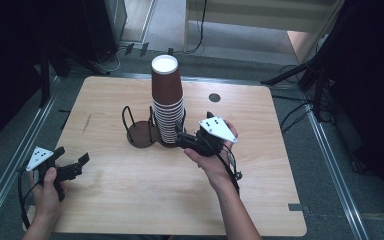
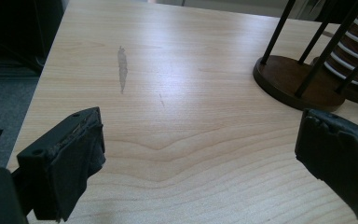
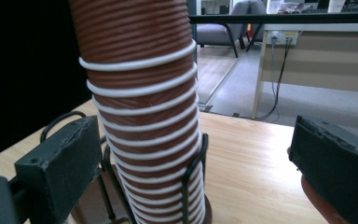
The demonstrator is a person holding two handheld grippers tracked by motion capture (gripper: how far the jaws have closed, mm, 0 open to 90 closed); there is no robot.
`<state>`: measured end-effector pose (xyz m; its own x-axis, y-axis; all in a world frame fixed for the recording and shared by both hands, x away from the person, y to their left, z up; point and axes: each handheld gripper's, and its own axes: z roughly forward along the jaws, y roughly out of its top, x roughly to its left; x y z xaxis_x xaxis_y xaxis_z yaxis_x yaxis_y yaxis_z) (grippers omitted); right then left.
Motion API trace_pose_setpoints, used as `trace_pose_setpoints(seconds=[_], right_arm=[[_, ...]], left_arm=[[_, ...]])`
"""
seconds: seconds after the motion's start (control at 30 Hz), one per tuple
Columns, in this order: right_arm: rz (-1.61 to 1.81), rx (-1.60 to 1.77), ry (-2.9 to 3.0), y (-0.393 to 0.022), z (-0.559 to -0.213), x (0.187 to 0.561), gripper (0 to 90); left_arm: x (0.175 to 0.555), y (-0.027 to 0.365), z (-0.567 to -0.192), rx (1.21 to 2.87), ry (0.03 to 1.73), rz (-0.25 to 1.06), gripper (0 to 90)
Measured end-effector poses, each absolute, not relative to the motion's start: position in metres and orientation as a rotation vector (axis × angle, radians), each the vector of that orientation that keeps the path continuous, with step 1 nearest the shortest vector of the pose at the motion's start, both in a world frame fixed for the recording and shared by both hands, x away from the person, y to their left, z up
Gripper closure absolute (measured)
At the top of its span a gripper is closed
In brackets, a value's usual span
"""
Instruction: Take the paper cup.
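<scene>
A tall stack of brown paper cups [image 1: 167,100] with white rims stands upside down in one ring of a black wire holder [image 1: 142,135] at the table's middle. My right gripper [image 1: 192,126] sits just right of the stack, open wide. In the right gripper view its jaws flank the ribbed cup stack [image 3: 144,93], which stands ahead and nearer the left jaw, untouched; a holder wire [image 3: 193,172] rises in front. My left gripper [image 1: 72,155] rests open near the left front edge, with bare wood between its jaws in the left gripper view [image 2: 200,158].
The holder's second ring is vacant, its dark round base [image 2: 284,79] showing beside the cups [image 2: 354,42]. A small dark disc [image 1: 214,97] sits in the wooden table [image 1: 130,195] at the back. Metal rails [image 1: 330,165] run along both sides.
</scene>
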<state>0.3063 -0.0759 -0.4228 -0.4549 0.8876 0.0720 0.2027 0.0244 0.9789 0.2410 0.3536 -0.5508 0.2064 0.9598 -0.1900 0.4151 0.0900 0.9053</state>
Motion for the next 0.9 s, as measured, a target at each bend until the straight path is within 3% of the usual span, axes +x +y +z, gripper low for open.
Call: trace_pose_setpoints(seconds=[0.9], right_arm=[[1.506,1.06,1.733,-0.04,-0.405,0.326,2.1]], left_arm=[[0.244,0.354,-0.551,1.503,1.379,0.682,1.9]])
